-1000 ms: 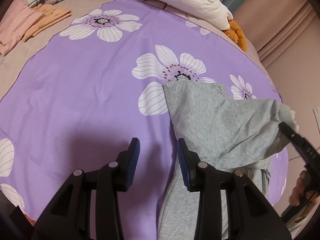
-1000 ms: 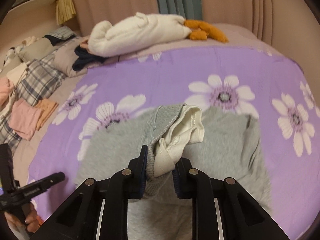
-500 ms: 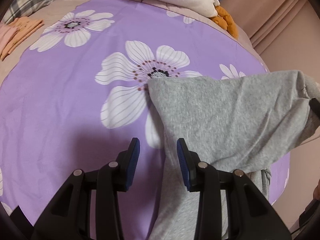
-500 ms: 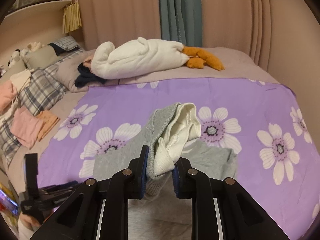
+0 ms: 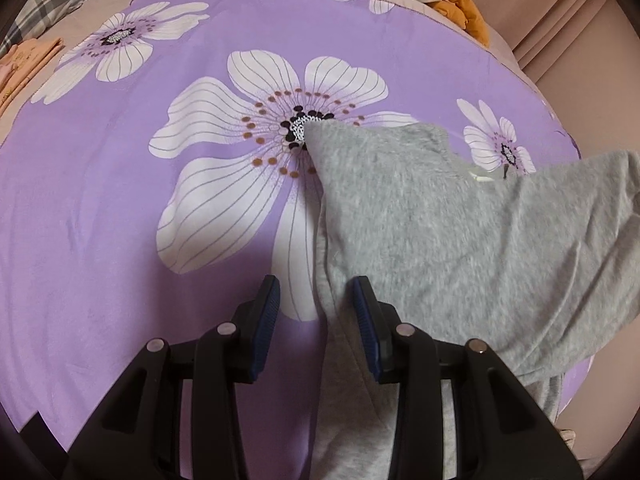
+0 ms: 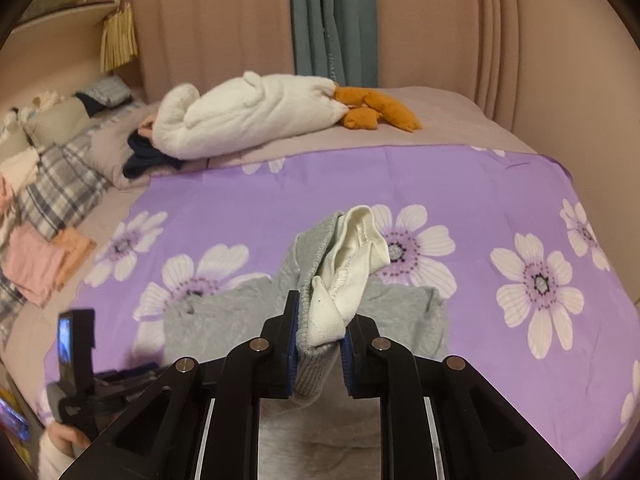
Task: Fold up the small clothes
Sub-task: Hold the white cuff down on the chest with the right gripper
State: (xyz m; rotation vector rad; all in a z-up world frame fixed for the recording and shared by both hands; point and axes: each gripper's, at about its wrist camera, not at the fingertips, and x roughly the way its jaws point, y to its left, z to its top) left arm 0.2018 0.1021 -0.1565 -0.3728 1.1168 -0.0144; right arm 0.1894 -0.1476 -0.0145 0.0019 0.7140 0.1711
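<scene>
While the right gripper sits at 6 o'clock in its own view, its jaws are clamped on a bunched edge of the grey garment, white lining poking up between the pads. Left gripper at 6 o'clock in its view, jaws spread, nothing pinched; the garment's left edge runs between the fingers, contact unclear. Grey garment lies on the purple floral sheet, centre to 3 o'clock in the left view, one flap lifted off to 3 o'clock. Left gripper's handle and hand at 8 o'clock in the right view. Folded pink and orange clothes at 9 o'clock. White plush toy with orange feet at 12 o'clock, curtains behind.
</scene>
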